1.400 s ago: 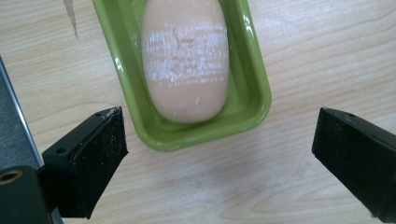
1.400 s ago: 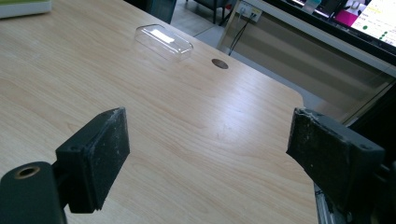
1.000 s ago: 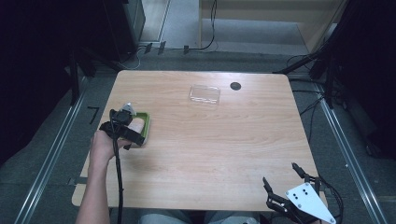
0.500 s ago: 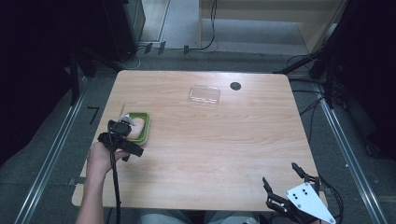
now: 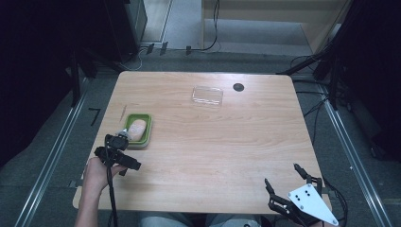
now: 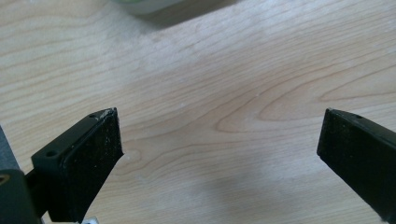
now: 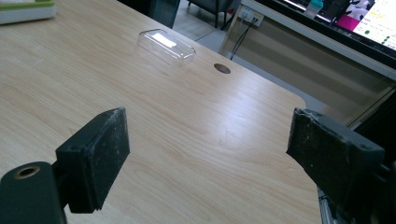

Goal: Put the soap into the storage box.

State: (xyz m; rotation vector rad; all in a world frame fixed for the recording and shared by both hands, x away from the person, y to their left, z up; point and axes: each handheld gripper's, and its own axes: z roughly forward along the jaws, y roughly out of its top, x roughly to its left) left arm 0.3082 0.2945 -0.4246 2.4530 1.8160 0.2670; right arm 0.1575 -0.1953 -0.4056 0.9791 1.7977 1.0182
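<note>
Tray [image 5: 146,127] is lying just ahead of my left gripper [image 5: 124,164], long axis running away from me, a pale lump [image 5: 137,128] sitting inside; I'm keeping those fingers [image 6: 88,158] spread wide and empty. My right gripper [image 5: 295,189], equally wide and empty, is idling well apart, facing the clear lid [image 7: 166,46]. Since a second ago I'm backing the left off the tray.

I'm seeing a pale wooden table [image 5: 227,142] sitting on grey floor [image 5: 179,28]; metal rails [image 5: 47,156] running along both sides; cables [image 5: 215,28] trailing behind; dark surroundings; a lit screen [image 7: 373,23] glowing beyond.
</note>
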